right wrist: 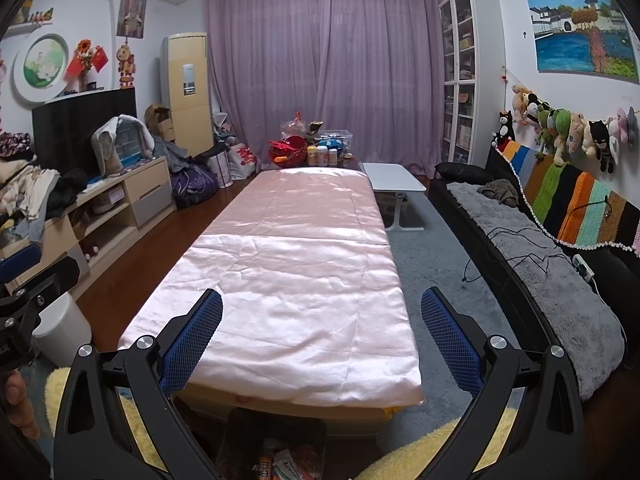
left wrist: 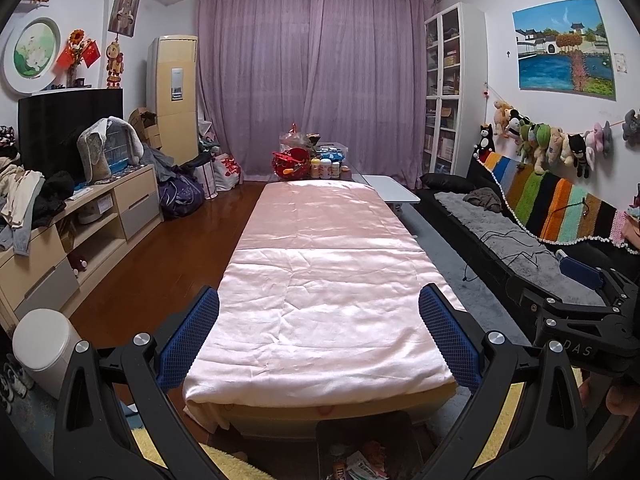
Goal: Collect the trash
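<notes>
A dark bin (left wrist: pixel 326 436) holding several wrappers (left wrist: pixel 362 466) sits on the floor at the near end of the long table; it also shows in the right wrist view (right wrist: pixel 248 424) with wrappers (right wrist: pixel 286 466) inside. My left gripper (left wrist: pixel 319 334) is open and empty, held above the near end of the pink cloth (left wrist: pixel 320 280). My right gripper (right wrist: pixel 322 338) is open and empty over the same cloth (right wrist: pixel 288 276). The right gripper's body (left wrist: pixel 580 312) shows at the left view's right edge.
A white lidded bin (left wrist: pixel 44 344) stands on the floor at left. Bottles and a red basket (left wrist: pixel 292 162) crowd the table's far end. A low cabinet (left wrist: pixel 100 216) with clothes lines the left wall, a black sofa (right wrist: pixel 520 240) the right. A small white table (right wrist: pixel 394 178) stands beside it.
</notes>
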`<move>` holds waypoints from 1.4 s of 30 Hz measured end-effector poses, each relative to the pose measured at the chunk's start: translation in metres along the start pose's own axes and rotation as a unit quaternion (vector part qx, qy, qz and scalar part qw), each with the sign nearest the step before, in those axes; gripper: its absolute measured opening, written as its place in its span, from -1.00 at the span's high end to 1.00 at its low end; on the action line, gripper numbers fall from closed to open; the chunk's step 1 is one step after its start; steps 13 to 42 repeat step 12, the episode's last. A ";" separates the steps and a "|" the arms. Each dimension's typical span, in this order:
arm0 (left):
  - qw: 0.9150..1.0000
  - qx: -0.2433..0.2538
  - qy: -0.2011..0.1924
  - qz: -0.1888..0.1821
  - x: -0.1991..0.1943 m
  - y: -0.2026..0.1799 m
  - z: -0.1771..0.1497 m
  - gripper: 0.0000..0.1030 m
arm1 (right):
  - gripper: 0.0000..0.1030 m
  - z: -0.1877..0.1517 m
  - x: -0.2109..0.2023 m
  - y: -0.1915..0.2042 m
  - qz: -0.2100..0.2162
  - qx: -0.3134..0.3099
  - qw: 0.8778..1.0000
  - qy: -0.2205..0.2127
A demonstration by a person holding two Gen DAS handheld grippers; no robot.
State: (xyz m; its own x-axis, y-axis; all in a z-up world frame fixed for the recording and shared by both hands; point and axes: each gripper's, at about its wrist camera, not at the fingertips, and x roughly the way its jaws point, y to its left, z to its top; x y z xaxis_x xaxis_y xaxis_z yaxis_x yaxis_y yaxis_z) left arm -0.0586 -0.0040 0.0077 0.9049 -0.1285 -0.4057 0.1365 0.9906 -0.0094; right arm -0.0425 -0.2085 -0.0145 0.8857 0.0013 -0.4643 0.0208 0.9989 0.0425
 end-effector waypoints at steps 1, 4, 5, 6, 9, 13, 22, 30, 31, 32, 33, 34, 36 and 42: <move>1.000 0.002 -0.002 0.004 0.000 -0.001 0.000 -0.84 | -0.94 0.000 0.000 0.000 -0.001 -0.001 1.000 0.000; 1.000 0.001 -0.002 0.010 0.000 -0.002 0.001 -0.84 | -0.94 -0.001 0.000 -0.001 0.000 -0.001 1.000 0.001; 1.000 -0.002 0.001 0.010 0.001 -0.001 0.001 -0.84 | -0.94 -0.002 0.000 -0.002 0.000 -0.001 1.000 0.002; 1.000 -0.004 0.006 0.012 0.001 -0.001 0.001 -0.84 | -0.94 -0.002 0.001 -0.002 -0.001 -0.002 1.000 0.002; 1.000 -0.009 0.012 0.016 0.003 0.000 0.000 -0.84 | -0.94 -0.003 0.003 -0.004 -0.002 0.000 1.000 0.005; 1.000 -0.011 0.016 0.009 0.003 0.001 0.000 -0.84 | -0.94 -0.003 0.003 -0.005 -0.002 -0.001 1.000 0.005; 1.000 -0.011 0.016 0.009 0.003 0.001 0.000 -0.84 | -0.94 -0.003 0.003 -0.005 -0.002 -0.001 1.000 0.005; 1.000 -0.011 0.016 0.009 0.003 0.001 0.000 -0.84 | -0.94 -0.003 0.003 -0.005 -0.002 -0.001 1.000 0.005; 1.000 -0.011 0.016 0.009 0.003 0.001 0.000 -0.84 | -0.94 -0.003 0.003 -0.005 -0.002 -0.001 1.000 0.005; 1.000 -0.011 0.016 0.009 0.003 0.001 0.000 -0.84 | -0.94 -0.003 0.003 -0.005 -0.002 -0.001 1.000 0.005; 1.000 -0.011 0.016 0.009 0.003 0.001 0.000 -0.84 | -0.94 -0.003 0.003 -0.005 -0.002 -0.001 1.000 0.005; 1.000 -0.011 0.016 0.009 0.003 0.001 0.000 -0.84 | -0.94 -0.003 0.003 -0.005 -0.002 -0.001 1.000 0.005; 1.000 -0.011 0.016 0.009 0.003 0.001 0.000 -0.84 | -0.94 -0.003 0.003 -0.005 -0.002 -0.001 1.000 0.005; 1.000 -0.011 0.016 0.009 0.003 0.001 0.000 -0.84 | -0.94 -0.003 0.003 -0.005 -0.002 -0.001 1.000 0.005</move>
